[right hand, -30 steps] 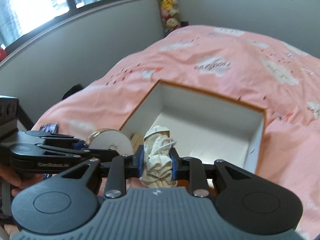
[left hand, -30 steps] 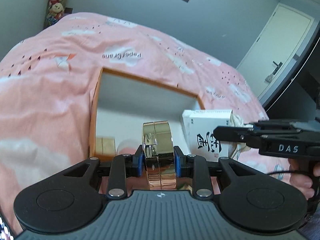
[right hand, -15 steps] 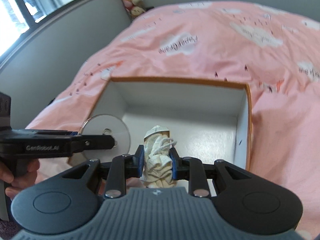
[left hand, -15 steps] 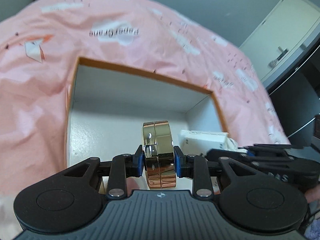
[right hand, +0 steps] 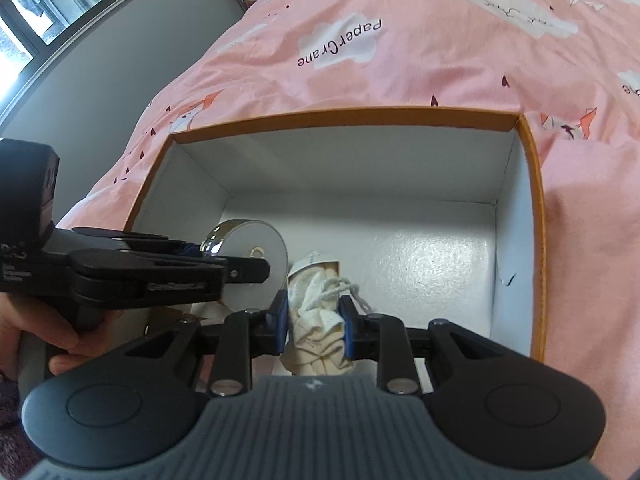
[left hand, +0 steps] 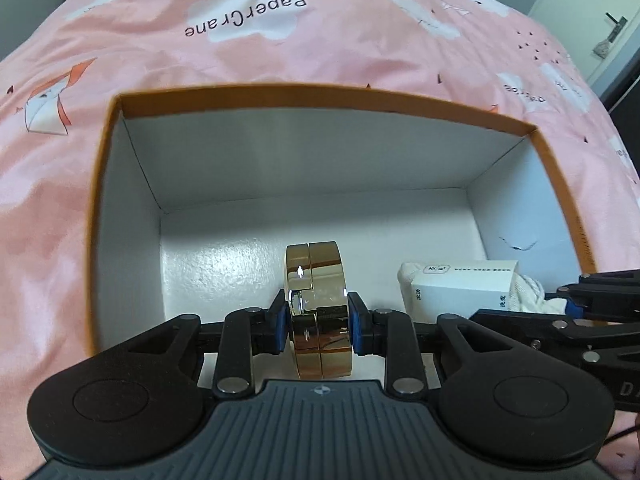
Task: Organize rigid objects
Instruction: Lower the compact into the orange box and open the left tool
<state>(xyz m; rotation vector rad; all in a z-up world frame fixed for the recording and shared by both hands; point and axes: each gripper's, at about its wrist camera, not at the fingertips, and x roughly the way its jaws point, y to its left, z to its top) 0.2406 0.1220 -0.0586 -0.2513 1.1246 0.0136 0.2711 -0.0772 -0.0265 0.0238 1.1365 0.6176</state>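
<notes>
Both claws have moved in over the box (left hand: 320, 98) on the bed (left hand: 200, 60); a second ago they hung short of its near edge, and now its white floor fills both views. The left claw (left hand: 318, 316) is clamped on the gold disc (left hand: 318, 280), held on edge low over the floor's near middle. The right claw (right hand: 314, 320) pinches the cloth bundle (right hand: 316, 308), beside the white carton (left hand: 460, 284), just right of the disc. Both items look ready for release inside; whether either touches the floor I cannot tell.
</notes>
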